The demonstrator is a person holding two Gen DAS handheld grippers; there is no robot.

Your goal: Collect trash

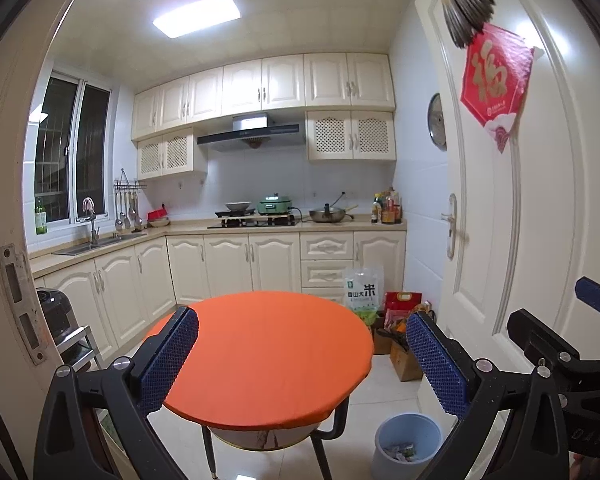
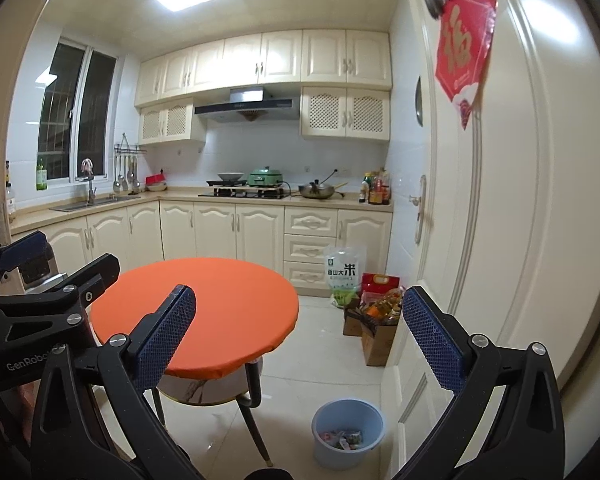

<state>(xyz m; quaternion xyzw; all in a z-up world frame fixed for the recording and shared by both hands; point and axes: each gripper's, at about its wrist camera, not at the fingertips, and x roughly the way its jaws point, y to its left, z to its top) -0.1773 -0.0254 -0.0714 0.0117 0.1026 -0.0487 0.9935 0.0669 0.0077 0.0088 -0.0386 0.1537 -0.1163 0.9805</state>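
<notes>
Cream kitchen cabinets [image 1: 236, 264] line the far walls, and a round table with an orange cover [image 1: 268, 356] stands in the middle of the tiled floor, serving as the landmark for everything else. Just to the right of the table and nearer the cameras, a pale blue bin [image 2: 348, 432] sits on the floor; crumpled wrappers [image 2: 342, 438] lie at its bottom, though they are too small to tell apart. Beyond the table on its right, a rice bag [image 1: 362, 286] leans against the drawers, with cardboard boxes [image 2: 374, 336] of bottles and packets beside it. A white door [image 1: 512, 200] carrying a red paper decoration [image 1: 496, 84] stands further right of the table. Behind the table, a wok [image 2: 317, 190] rests on the counter.

The left gripper [image 1: 302, 360] hangs in front of the table, its blue-padded fingers [image 1: 168, 360] spread wide and holding nothing. The right gripper [image 2: 300, 344] hovers likewise, fingers [image 2: 430, 336] parted and empty, with the bin showing between them, lower down.
</notes>
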